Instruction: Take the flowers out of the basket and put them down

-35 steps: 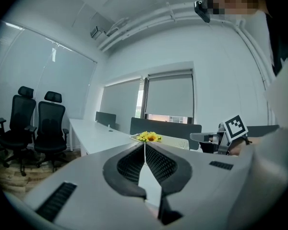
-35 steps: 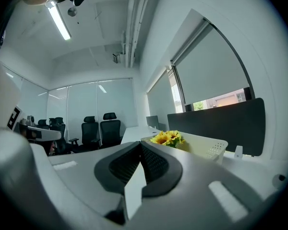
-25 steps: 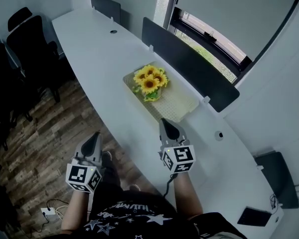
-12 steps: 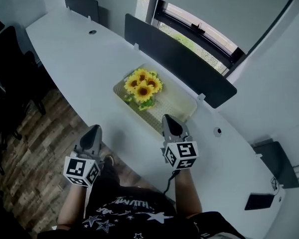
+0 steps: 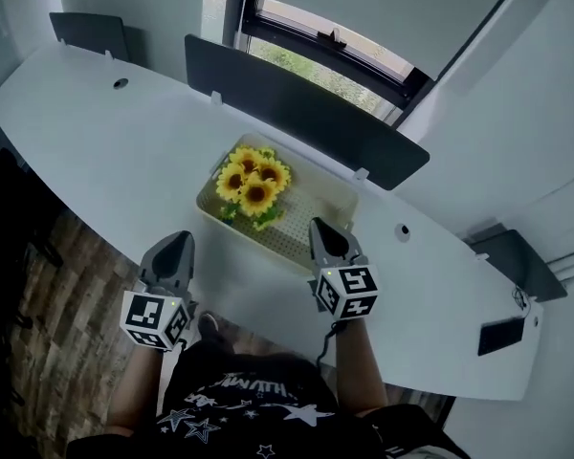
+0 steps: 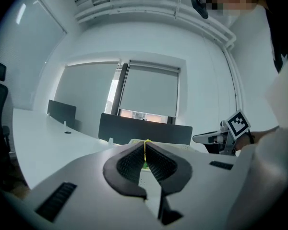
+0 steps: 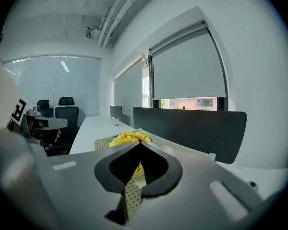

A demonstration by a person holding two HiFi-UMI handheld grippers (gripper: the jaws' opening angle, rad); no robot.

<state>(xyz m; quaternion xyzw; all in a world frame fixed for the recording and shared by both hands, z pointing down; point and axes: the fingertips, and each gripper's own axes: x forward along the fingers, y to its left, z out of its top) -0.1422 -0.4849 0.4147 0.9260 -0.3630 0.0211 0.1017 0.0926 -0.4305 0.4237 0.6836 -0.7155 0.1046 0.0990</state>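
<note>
Both pressed together, left hand-held gripper (image 5: 178,243) and right hand-held gripper (image 5: 320,229) hover, flowers (image 5: 252,178) ahead between them.

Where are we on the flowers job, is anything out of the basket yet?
Nothing is done yet: the flowers sit in the basket on the table. Nothing is in hand: the left gripper and right gripper are shut and empty, short of the flowers. Left to do: open, grasp them, lift them out, set them down.
</note>
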